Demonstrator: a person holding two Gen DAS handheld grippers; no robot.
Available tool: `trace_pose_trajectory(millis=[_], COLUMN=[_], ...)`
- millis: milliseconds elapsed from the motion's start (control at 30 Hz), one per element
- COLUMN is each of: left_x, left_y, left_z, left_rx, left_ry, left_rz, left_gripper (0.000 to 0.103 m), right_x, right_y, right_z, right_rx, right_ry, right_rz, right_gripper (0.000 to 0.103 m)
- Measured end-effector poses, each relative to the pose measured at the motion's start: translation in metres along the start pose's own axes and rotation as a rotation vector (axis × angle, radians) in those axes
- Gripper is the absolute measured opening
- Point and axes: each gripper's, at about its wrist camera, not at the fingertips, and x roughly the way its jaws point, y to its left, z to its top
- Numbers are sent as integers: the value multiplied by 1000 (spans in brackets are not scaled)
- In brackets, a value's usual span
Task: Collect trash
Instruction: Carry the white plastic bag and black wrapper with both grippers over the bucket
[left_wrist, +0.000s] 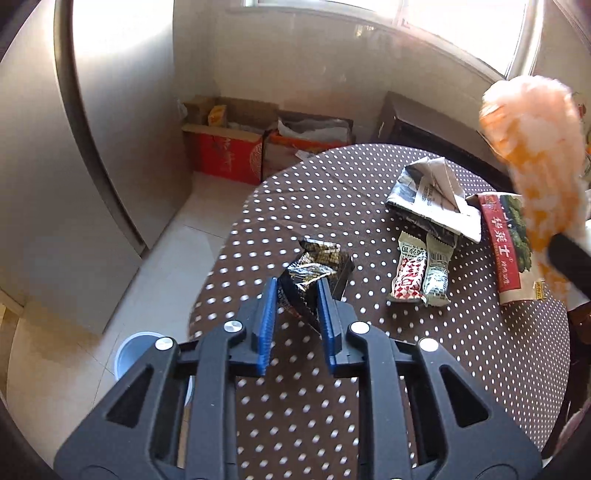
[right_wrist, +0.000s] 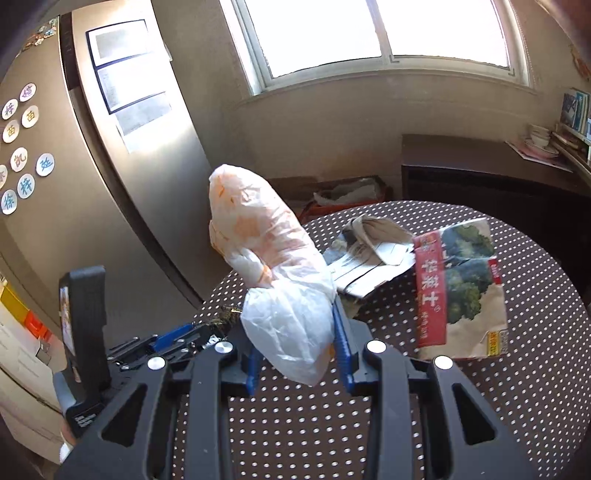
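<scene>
While my left gripper (left_wrist: 297, 295) pinches the light, crinkly black wrapper (left_wrist: 314, 271) at twelve o'clock, my right gripper (right_wrist: 295, 347) clamps the soft plastic bag (right_wrist: 273, 266).

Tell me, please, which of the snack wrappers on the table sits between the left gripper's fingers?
The crumpled black-and-gold wrapper, pinched by the left gripper. The red-and-white wrapper and grey-green wrapper lie untouched, side by side, farther right.

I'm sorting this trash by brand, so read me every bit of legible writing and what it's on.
"华莱士": red strip of the paper bag.
"徐", "梓", "延", "苗": round fridge magnets.
Red-and-white snack wrapper: characters blurred.
Grey snack wrapper, newspaper, black foil wrapper: print too small.
</scene>
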Motion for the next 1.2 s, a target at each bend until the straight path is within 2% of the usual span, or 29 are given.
trace_pose_trajectory(millis=[533, 967, 1200], left_x=[-77, -125, -135], left_y=[53, 135, 189], left_z=[-25, -69, -95], left_rx=[-38, -166, -261], left_ry=[-128, -149, -121], left_rz=[102, 226, 290], left_gripper=[21, 21, 21], right_x=[12, 29, 47], right_y=[75, 179, 234], right_z=[-27, -62, -84], right_rx=[-75, -196, -265], right_ry=[56, 133, 186], right_rz=[114, 241, 297], right_gripper=[32, 32, 32])
